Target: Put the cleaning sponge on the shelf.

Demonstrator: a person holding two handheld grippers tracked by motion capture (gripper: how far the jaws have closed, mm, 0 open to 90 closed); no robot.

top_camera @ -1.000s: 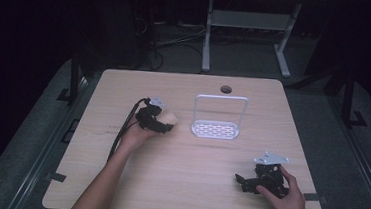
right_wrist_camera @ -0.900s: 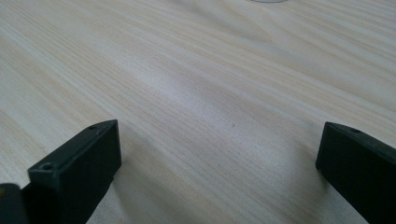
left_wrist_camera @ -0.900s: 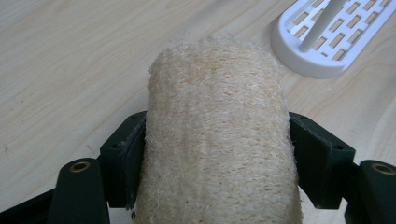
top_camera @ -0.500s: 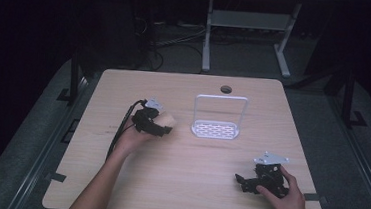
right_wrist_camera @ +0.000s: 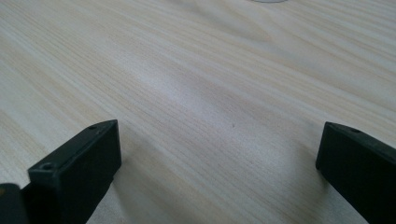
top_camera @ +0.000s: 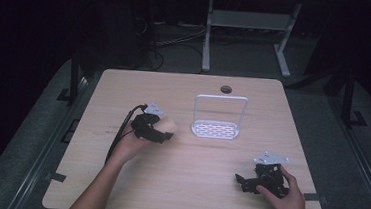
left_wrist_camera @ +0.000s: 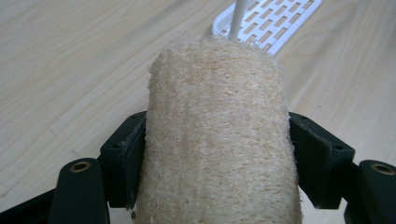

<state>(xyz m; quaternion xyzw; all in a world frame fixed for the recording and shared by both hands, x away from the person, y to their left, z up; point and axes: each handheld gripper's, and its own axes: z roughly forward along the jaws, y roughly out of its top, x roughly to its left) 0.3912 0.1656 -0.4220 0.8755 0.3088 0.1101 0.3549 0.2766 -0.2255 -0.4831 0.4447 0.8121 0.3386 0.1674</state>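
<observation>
A pale, fibrous loofah sponge [left_wrist_camera: 215,135] fills the space between the black jaws in the left gripper view. My left gripper [top_camera: 164,132] is shut on the loofah sponge [top_camera: 167,126] left of the table's middle, its tip pointing right toward a white slotted rack [top_camera: 216,129] with a tall wire hoop. That rack's tray [left_wrist_camera: 268,21] lies just past the sponge's far end. Near the front right of the table my right gripper [top_camera: 241,183] rests low with its jaws wide apart and only bare wood between them [right_wrist_camera: 219,135].
The light wooden table [top_camera: 182,184] has a round cable hole [top_camera: 226,89] near its far edge. Dark floor, cables and a white stand's legs [top_camera: 207,41] lie beyond the table.
</observation>
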